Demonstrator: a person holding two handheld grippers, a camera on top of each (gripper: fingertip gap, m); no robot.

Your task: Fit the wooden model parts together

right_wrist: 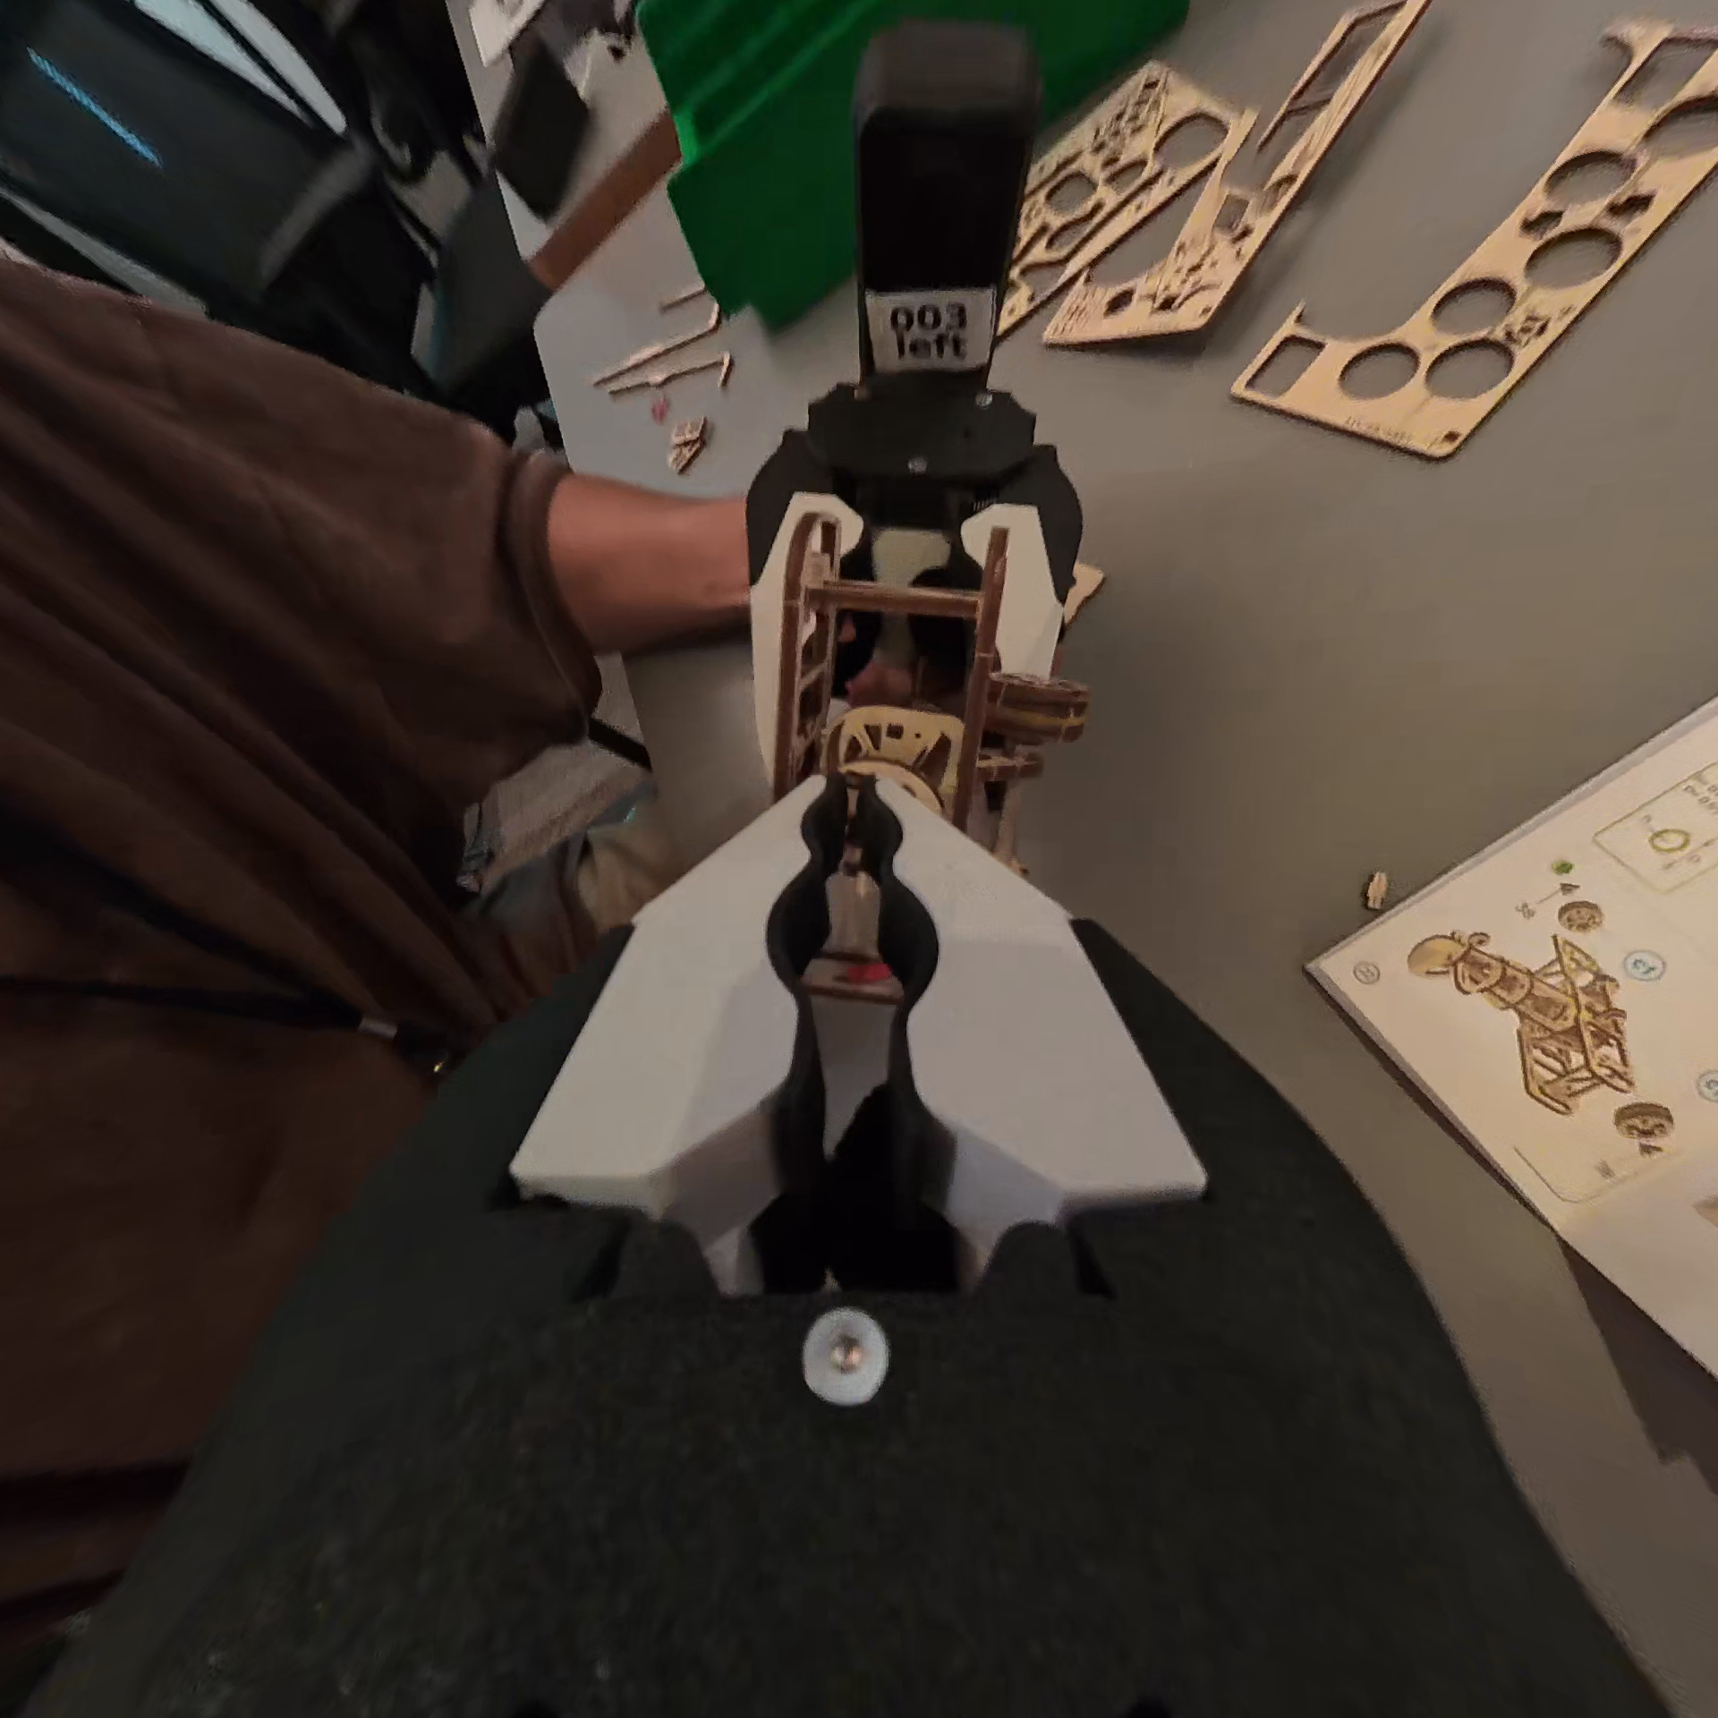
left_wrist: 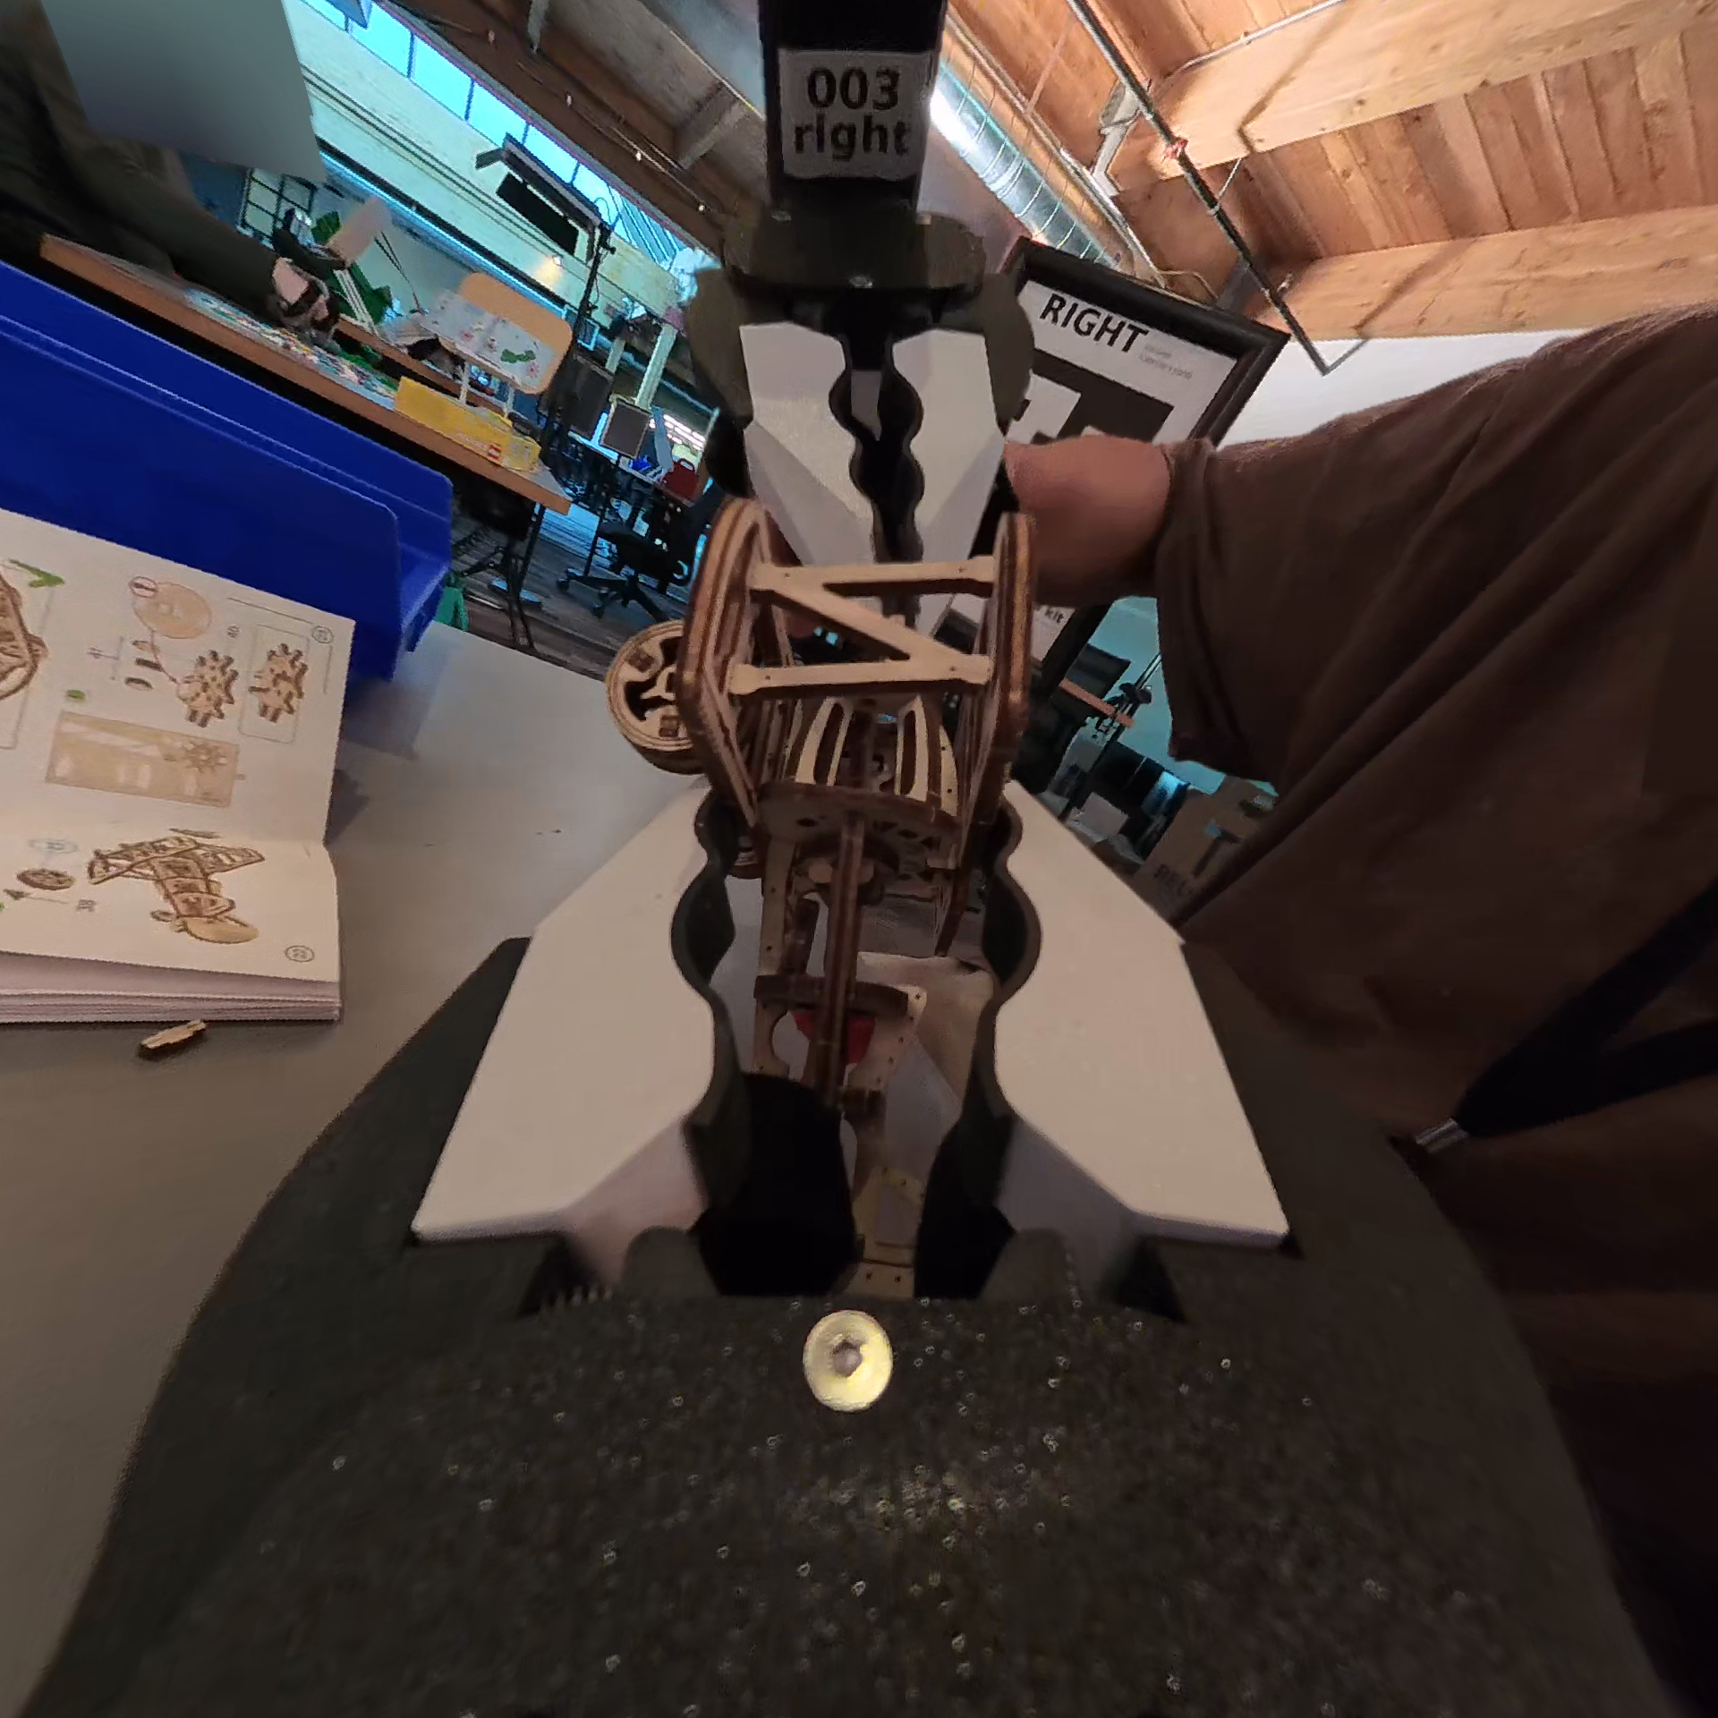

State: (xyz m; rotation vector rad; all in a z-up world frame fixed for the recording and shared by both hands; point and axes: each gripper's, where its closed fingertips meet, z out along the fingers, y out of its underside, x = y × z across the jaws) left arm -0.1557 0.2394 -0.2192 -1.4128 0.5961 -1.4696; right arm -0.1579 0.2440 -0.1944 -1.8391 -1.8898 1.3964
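A partly built wooden model [left_wrist: 855, 669] of lattice frames and gears is held above the grey table between both grippers. My left gripper [left_wrist: 855, 818] is shut on the model's frame, with the white fingers [left_wrist: 595, 1023] on either side. It also shows in the right wrist view [right_wrist: 897, 595], clamping the ladder-like frame. My right gripper [right_wrist: 855, 790] is nearly closed on a thin upright piece of the model [right_wrist: 892, 744]. In the left wrist view the right gripper [left_wrist: 883, 558] meets the model's top end from above. A wooden wheel [left_wrist: 651, 697] sticks out at one side.
An open instruction booklet [left_wrist: 167, 744] lies on the table [left_wrist: 483, 837] and also shows in the right wrist view [right_wrist: 1534, 976]. There is a blue bin [left_wrist: 186, 446], a green bin [right_wrist: 772, 139], punched wooden sheets [right_wrist: 1487, 279] and loose sticks [right_wrist: 669, 363]. A brown sleeve [right_wrist: 232, 651] is close by. My two grippers' fingertips are within a few centimetres of each other.
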